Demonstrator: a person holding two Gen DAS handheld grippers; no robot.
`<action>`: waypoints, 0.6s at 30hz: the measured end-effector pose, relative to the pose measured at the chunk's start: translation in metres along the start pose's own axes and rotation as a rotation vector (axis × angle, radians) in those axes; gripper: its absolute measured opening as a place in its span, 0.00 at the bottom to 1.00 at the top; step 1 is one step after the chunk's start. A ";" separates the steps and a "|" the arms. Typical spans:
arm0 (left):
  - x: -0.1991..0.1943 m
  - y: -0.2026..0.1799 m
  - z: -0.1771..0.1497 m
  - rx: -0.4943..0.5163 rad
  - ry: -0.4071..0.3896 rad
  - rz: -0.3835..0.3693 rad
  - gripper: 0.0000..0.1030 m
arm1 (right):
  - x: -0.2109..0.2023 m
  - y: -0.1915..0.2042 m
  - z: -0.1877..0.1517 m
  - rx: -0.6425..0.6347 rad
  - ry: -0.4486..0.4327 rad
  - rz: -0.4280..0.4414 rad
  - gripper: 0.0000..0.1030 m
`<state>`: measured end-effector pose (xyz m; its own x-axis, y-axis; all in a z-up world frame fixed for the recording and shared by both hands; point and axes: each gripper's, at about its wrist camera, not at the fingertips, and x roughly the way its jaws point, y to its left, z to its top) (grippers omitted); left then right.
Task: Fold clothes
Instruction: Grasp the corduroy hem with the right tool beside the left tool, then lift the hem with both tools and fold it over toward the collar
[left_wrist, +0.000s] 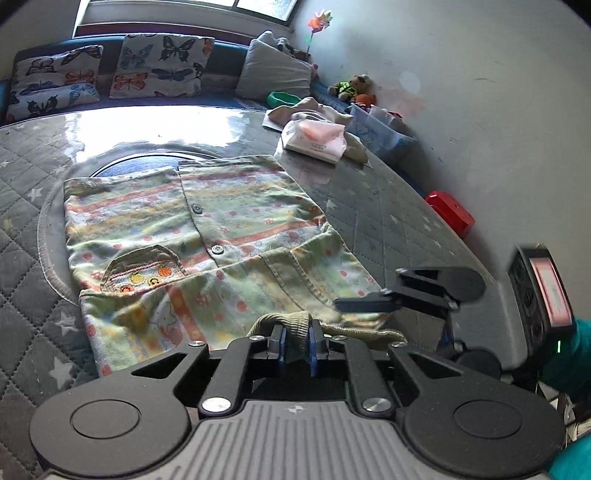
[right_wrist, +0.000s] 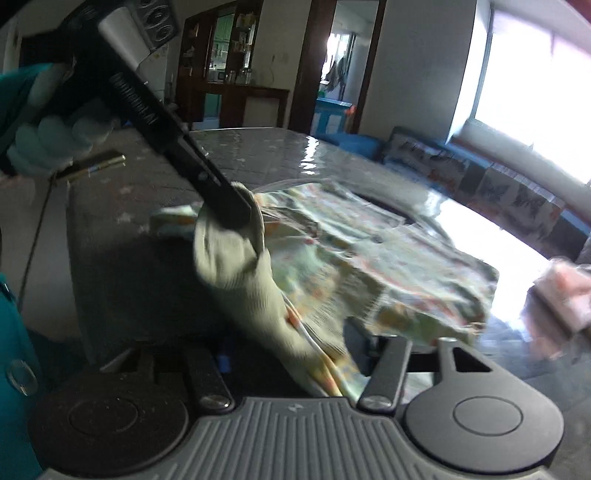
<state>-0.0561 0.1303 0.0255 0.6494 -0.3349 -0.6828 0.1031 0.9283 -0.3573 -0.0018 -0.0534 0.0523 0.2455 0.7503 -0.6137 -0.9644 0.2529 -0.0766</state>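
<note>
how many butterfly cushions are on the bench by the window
2, side by side in the left wrist view: the left cushion at the bench's far left end, the right cushion beside it toward the grey pillow. More may be hidden.

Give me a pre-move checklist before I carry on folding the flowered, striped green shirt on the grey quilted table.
1. Left gripper shut on ribbed olive trim: ok.
2. Right gripper gripping the flowered, striped green shirt: cannot tell, view blurred.
3. Shirt's far half flat on the grey quilted table cover: ok.
4. Pink-and-white tissue pack apart from the shirt: ok.
</note>
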 end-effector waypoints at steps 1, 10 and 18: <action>-0.002 0.000 -0.003 0.007 -0.002 0.002 0.15 | 0.001 -0.004 0.003 0.027 0.003 0.020 0.31; -0.031 0.003 -0.036 0.154 -0.067 0.162 0.63 | 0.002 -0.039 0.027 0.221 0.017 0.108 0.17; -0.003 -0.008 -0.055 0.393 -0.055 0.358 0.64 | 0.003 -0.045 0.039 0.259 0.013 0.101 0.16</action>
<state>-0.1007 0.1153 -0.0047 0.7333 0.0131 -0.6797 0.1354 0.9770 0.1649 0.0465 -0.0388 0.0847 0.1466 0.7725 -0.6179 -0.9265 0.3261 0.1879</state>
